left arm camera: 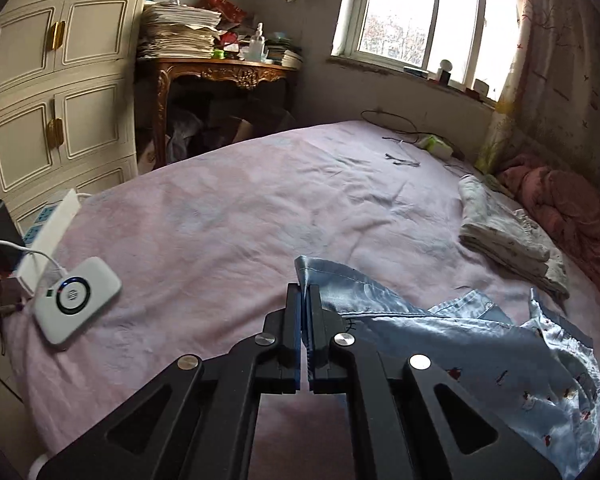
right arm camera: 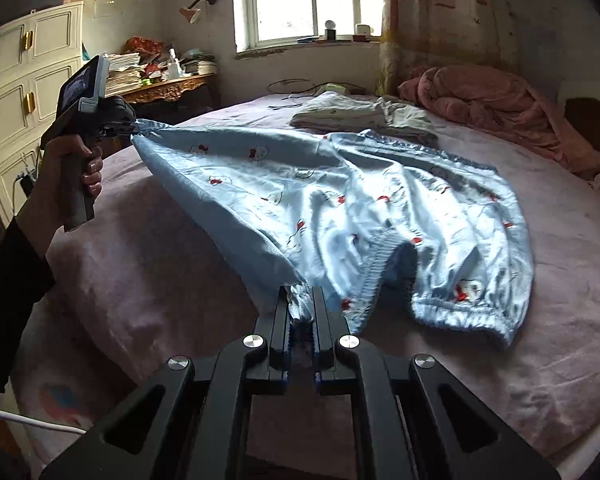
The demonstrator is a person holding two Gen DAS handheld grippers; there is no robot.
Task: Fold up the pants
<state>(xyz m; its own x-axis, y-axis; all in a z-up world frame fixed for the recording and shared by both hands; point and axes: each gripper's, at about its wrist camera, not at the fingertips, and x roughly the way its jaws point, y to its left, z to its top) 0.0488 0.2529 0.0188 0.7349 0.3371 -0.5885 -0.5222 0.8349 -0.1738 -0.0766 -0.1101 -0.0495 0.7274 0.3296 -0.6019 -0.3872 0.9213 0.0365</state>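
On 1 bed [right arm camera: 148,264], 2 grippers, left gripper [left arm camera: 304,292] and right gripper [right arm camera: 301,300], pinch 1 pants [right arm camera: 340,200].

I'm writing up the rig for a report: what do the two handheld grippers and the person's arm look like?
Both are matte black. The left gripper and right gripper have straight parallel fingers with blue pad edges, angular link arms with triangular cutouts and round silver pivot bolts. Seen from the right wrist, the left unit has a grey pistol handle and a screen on top. The sleeve is dark.

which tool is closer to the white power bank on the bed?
Left. The left tool, shut on the blue pants, is just right of the power bank. The right tool is farther right.
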